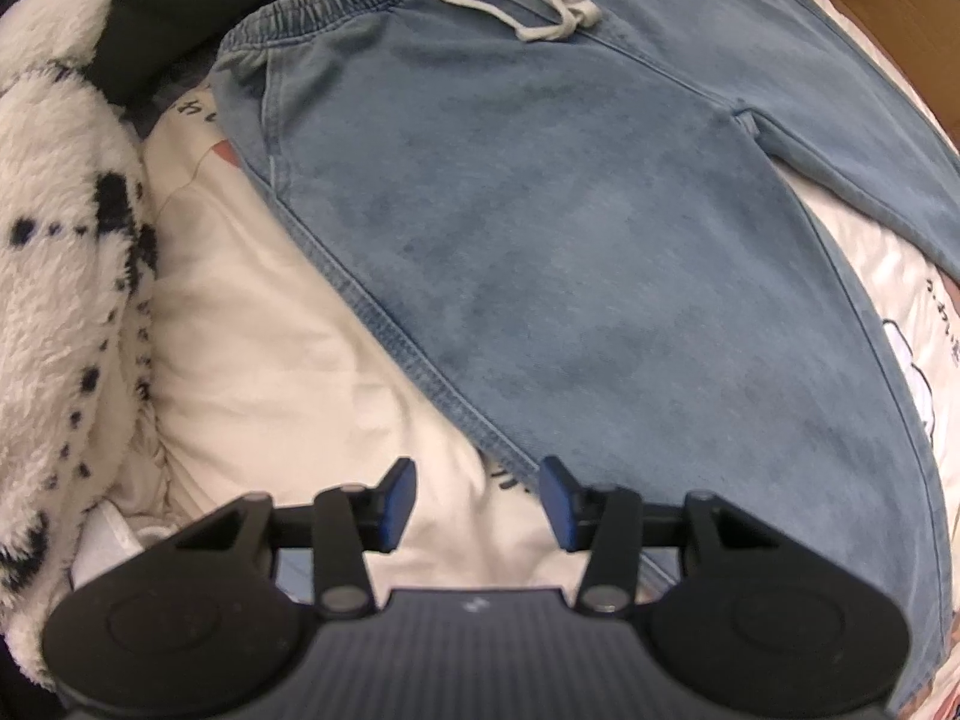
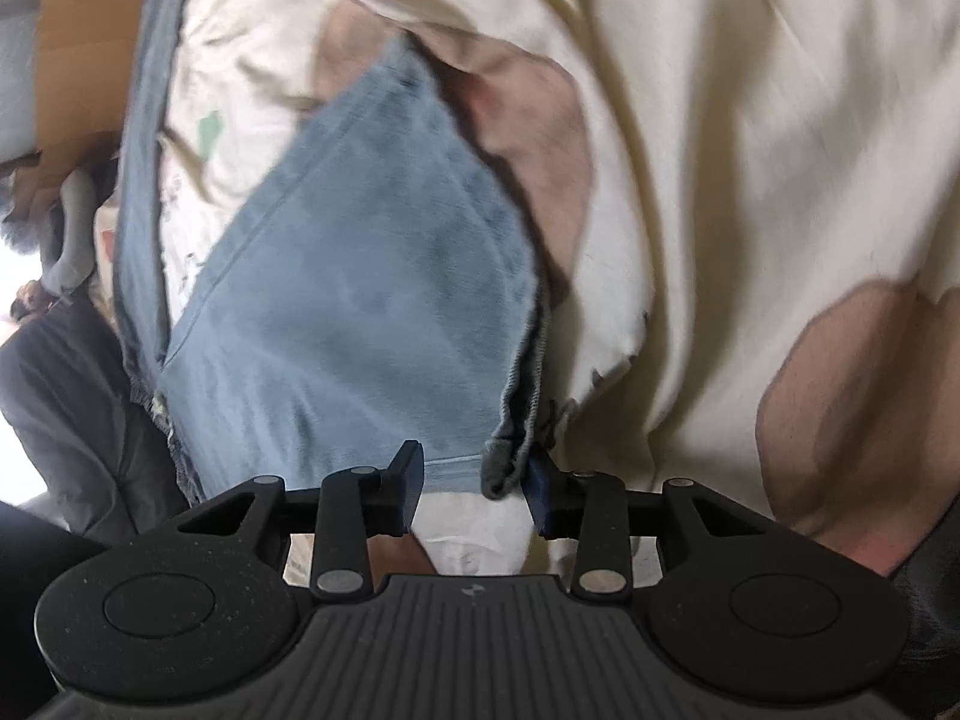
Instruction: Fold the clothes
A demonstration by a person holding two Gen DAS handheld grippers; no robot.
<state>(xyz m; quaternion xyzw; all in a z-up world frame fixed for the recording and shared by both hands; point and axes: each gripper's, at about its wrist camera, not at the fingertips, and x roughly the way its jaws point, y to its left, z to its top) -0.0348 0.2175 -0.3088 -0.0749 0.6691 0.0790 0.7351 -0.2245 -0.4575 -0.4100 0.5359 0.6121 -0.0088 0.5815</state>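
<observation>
Light blue denim pants lie spread flat on a white printed bedsheet. Their elastic waistband and white drawstring are at the top of the left wrist view. My left gripper points down over the pants' side seam and is open, with only sheet and the seam edge below the gap. In the right wrist view one pant leg runs toward my right gripper. Its folded hem sits between the blue pads, close to the right pad. The left pad is clear of the cloth, so the jaws stand open.
A fluffy white plush with black spots lies left of the pants, with dark fabric behind it. A cardboard box stands beyond the far leg and shows again in the right wrist view. Dark grey cloth lies beside the bed.
</observation>
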